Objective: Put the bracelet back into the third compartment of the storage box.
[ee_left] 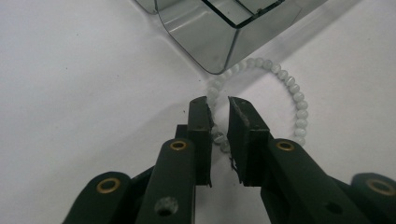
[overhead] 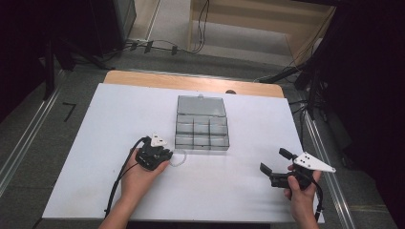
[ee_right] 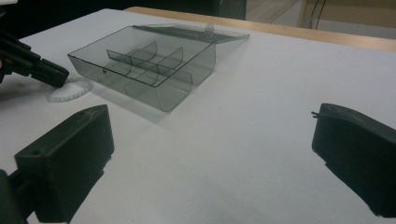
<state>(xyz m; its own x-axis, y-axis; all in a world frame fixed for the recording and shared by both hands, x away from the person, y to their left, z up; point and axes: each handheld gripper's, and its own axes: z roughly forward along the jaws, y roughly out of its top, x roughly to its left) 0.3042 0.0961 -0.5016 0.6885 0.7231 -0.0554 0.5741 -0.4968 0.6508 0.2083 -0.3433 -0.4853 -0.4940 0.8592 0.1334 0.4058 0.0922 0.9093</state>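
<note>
**Pinching the bead bracelet beside the box**

Nearest the person, the left hand-held gripper [ee_left: 218, 105] points down at the white tabletop [overhead: 119, 119], its jaws drawn narrow around one side of the bracelet [ee_left: 285, 79]. In the left gripper view a few beads sit in the slim gap between the pads; whether the pads truly press them cannot be told, though the gap looks about a bead wide. The bracelet lies flat in a loop, its far side touching or just beside the near corner of the box [ee_left: 224, 32].

To do this step well, I would judge that the jaws should finish closing squarely across the strand, low to the surface, so the round beads do not squirt out sideways. Lift straight up and slowly; the loose loop will hang and swing, and it could catch the box wall.

To the right, the right hand-held gripper [overhead: 277, 162] rests well apart from everything, jaws wide and empty.

Farther off, the box stands open, lid [overhead: 201, 105] laid back, its compartments empty as far as can be seen.
</note>
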